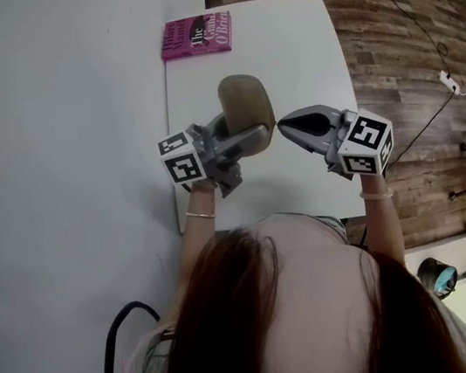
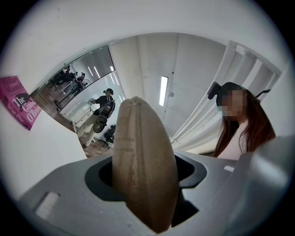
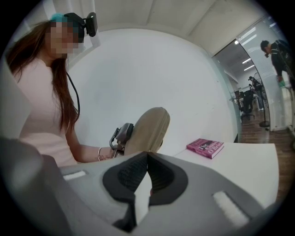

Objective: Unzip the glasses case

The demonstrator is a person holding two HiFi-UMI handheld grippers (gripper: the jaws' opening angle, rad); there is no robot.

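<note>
A tan fabric glasses case (image 1: 246, 104) is held up above the white table (image 1: 299, 55) in my left gripper (image 1: 255, 136), which is shut on its near end. In the left gripper view the case (image 2: 143, 170) stands on edge between the jaws and fills the middle. My right gripper (image 1: 285, 128) comes in from the right with its tips at the case's right edge. In the right gripper view its jaws (image 3: 146, 159) are together and the case (image 3: 147, 129) rises just behind them. Whether they pinch a zip pull is hidden.
A pink book (image 1: 196, 35) lies at the table's far left corner, also seen as the book (image 3: 205, 148) beyond my right jaws. A grey wall (image 1: 46, 124) borders the table's left side. Wood floor (image 1: 407, 63) with cables and chairs lies to the right.
</note>
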